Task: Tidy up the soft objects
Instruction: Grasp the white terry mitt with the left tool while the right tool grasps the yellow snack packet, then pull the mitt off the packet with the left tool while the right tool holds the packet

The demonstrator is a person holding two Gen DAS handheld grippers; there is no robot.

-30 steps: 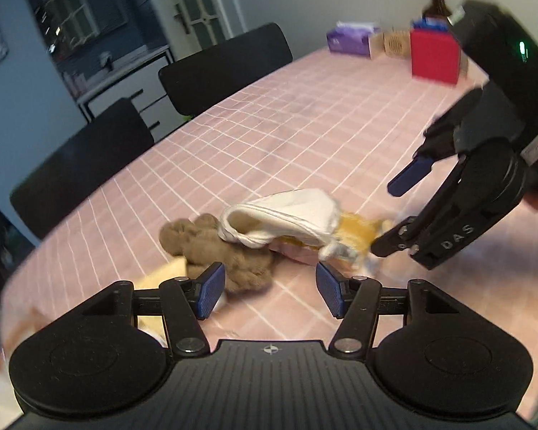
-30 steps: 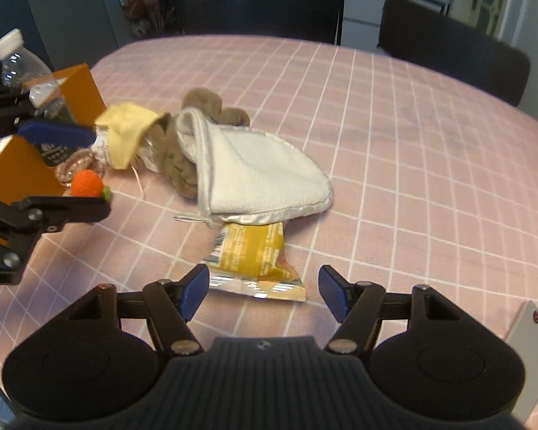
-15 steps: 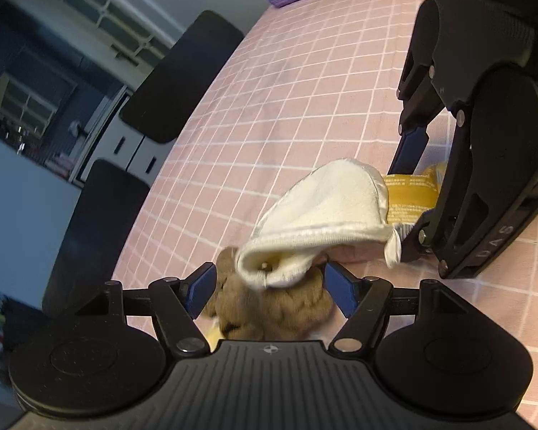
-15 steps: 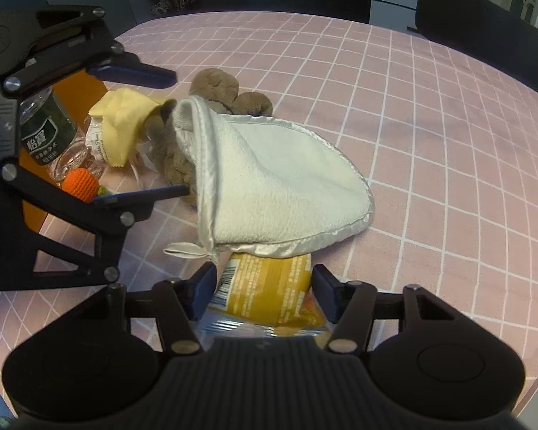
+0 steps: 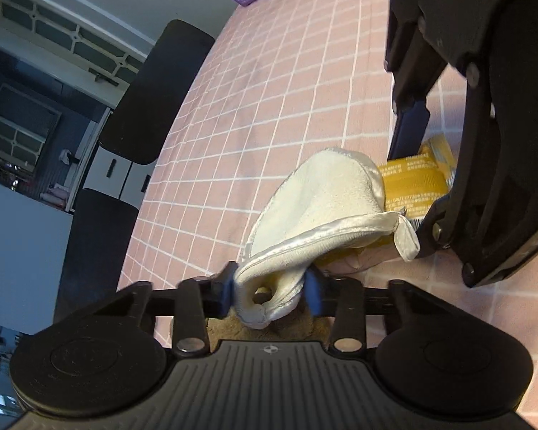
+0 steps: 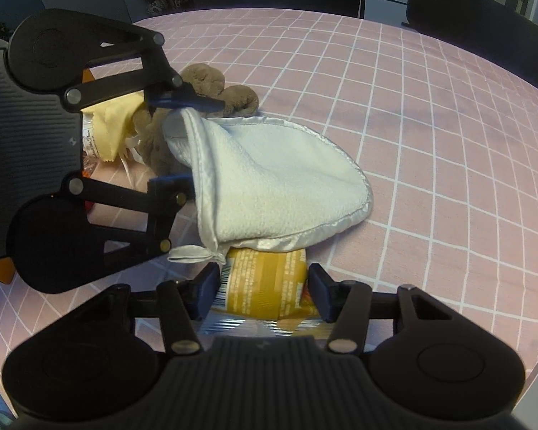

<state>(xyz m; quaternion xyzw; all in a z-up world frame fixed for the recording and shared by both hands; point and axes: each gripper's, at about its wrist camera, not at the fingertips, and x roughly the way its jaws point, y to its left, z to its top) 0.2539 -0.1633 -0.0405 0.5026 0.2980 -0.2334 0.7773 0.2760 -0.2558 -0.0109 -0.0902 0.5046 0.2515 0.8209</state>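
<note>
The left gripper (image 5: 269, 292) is closing right now, and its blue pads are pinching the bunched cuff end of the white mitt (image 5: 319, 200). A second ago those jaws were hanging wide and clear of the pile; now they are down at the table and narrowing on the fabric, the wrist having rolled over on the way in. The right gripper (image 6: 265, 292) is easing inward too, its fingertips now sitting either side of the yellow snack packet (image 6: 265, 279), touching or just about touching its edges, where a second ago the packet was lying out ahead of them. I cannot tell how firmly it is being squeezed.

By my reading, both hands are committing together: one taking the mitt, the other pinning or taking the packet beneath it, so the pile can be pulled apart.

The mitt is lying near the middle of the pink checked tablecloth (image 6: 430, 143), draped over the packet's far end, its open mouth resting against the brown plush toy (image 6: 215, 82). It is creamy terry cloth with a shiny satin trim and a small hanging loop, limp and sagging, puckering where the pads are biting. A yellow cloth (image 6: 111, 125) is lying just beyond the plush.
</note>
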